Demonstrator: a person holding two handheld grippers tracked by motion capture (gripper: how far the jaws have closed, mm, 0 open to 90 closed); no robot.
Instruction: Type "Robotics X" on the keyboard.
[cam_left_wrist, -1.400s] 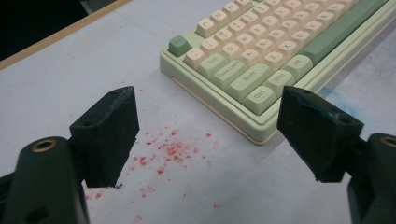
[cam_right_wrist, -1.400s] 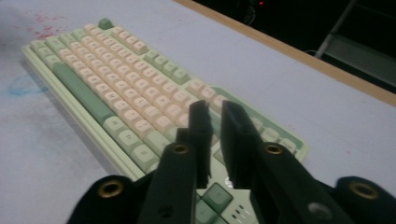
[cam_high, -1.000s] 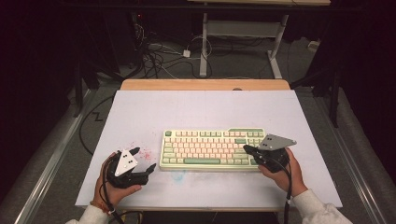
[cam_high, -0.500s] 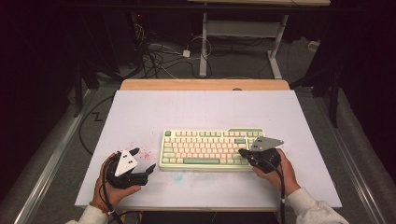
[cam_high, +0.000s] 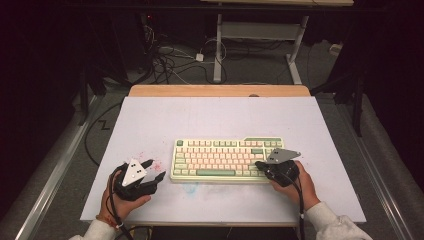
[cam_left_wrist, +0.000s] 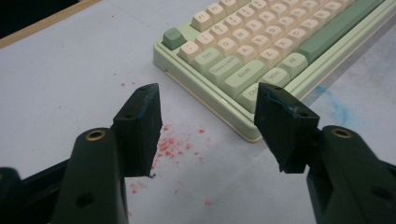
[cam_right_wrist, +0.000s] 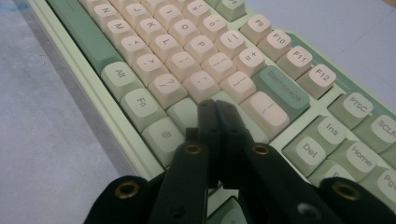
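The right gripper (cam_high: 261, 165) has its jaws pressed together with nothing between them, the tips down on the green keys at the right end of the keyboard (cam_high: 227, 159), below the Backspace key (cam_right_wrist: 284, 92). The left gripper (cam_high: 152, 170) sits on the bare table (cam_high: 210, 120) just beside the keyboard's left end, apart from it; its jaws are spread with only table between them, and they have just been closing.

The left gripper view gives what the high view cannot — the red specks (cam_left_wrist: 175, 145) under the jaws, a blue smear (cam_left_wrist: 336, 107) along the keyboard's front edge, and the Shift and Caps Lock legends. The right gripper view reads the F-keys and the Ins, Del and Home block.

The keyboard lies in the near half of the table, square to its front edge. The far half is open white surface up to a wooden strip (cam_high: 220, 90) — beyond it, cables (cam_high: 170, 60) on a dark floor and a white table frame (cam_high: 260, 35).
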